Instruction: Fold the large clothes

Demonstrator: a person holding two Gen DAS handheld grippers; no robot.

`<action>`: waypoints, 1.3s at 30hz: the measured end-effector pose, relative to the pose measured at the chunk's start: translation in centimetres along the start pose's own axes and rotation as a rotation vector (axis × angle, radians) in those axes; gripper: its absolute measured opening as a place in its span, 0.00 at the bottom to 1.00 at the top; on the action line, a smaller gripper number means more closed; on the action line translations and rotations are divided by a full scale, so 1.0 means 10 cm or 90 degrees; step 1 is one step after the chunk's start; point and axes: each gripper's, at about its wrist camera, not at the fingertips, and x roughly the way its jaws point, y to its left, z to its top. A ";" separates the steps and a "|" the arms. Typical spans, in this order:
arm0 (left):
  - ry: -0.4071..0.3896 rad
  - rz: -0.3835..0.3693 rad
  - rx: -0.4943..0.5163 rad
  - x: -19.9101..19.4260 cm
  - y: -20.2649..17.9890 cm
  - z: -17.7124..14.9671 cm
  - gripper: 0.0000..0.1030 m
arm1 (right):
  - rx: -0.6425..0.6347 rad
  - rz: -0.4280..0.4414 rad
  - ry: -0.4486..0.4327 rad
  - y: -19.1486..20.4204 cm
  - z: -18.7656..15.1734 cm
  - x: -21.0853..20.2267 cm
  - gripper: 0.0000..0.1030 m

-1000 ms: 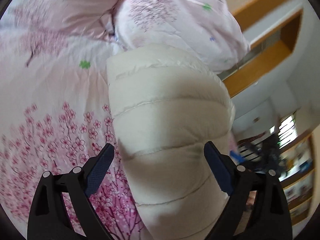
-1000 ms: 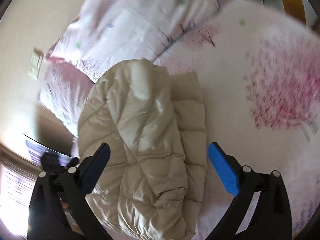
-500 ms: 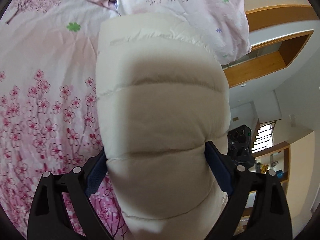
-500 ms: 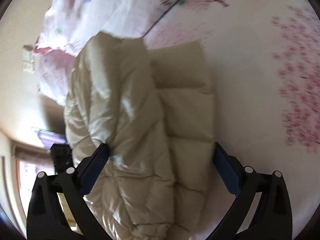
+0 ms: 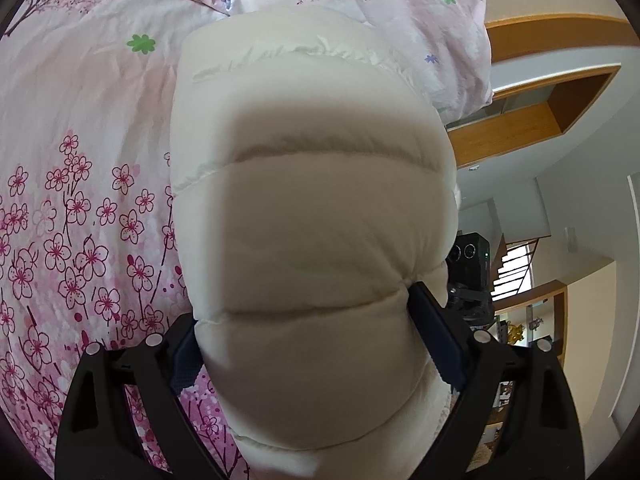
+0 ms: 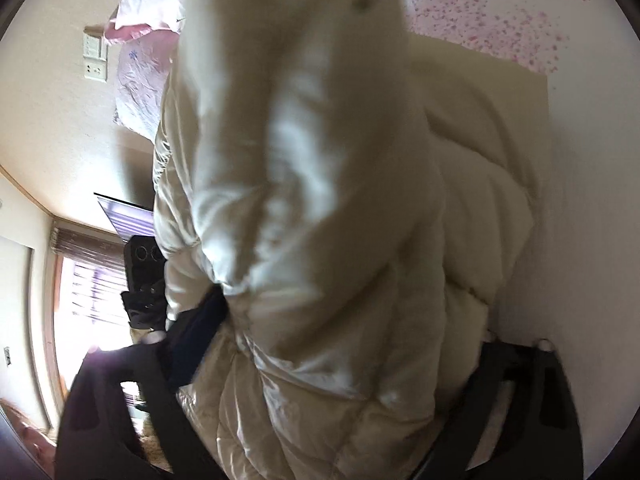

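Note:
A cream quilted puffer jacket [image 5: 308, 216] lies on a bed with a pink cherry-blossom cover [image 5: 80, 208]. In the left wrist view a padded part of it, likely a sleeve, fills the space between my left gripper's [image 5: 304, 340] fingers; both pads press its sides. In the right wrist view the jacket's bulk [image 6: 320, 220] fills the frame, blurred. My right gripper [image 6: 332, 344] has the jacket between its fingers; the left finger [image 6: 196, 336] touches the fabric and the right one is mostly hidden behind it.
A pink floral pillow [image 5: 360, 4] lies at the head of the bed, just beyond the jacket. Off the bed edge stand a black camera on a stand [image 5: 472, 264], wooden trim [image 5: 520, 120], and a wall with sockets [image 6: 96, 56].
Both grippers moved in onto the jacket. The left fingers closed from wide open until they pinch the padded part. The right gripper sank into the jacket's bulk, which now fills its view.

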 end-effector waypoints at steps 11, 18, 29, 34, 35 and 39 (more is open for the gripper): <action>-0.046 -0.049 0.026 -0.19 -0.13 -0.07 0.48 | 0.004 0.107 -0.044 0.11 -0.13 -0.13 0.26; -0.103 -0.052 0.050 -0.62 -0.16 0.05 0.47 | -0.055 0.132 -0.055 0.54 -0.05 -0.07 0.24; -0.176 0.038 0.019 -1.19 0.32 0.41 0.47 | -0.067 0.143 -0.027 0.84 0.43 0.80 0.24; -0.158 0.076 -0.022 -1.16 0.69 0.51 0.49 | -0.020 0.105 -0.017 0.64 0.59 1.20 0.29; -0.156 0.075 -0.023 -1.16 0.73 0.52 0.51 | -0.009 0.108 -0.017 0.60 0.60 1.23 0.30; -0.155 0.088 -0.026 -1.12 0.85 0.55 0.55 | -0.011 0.074 -0.023 0.60 0.57 1.23 0.36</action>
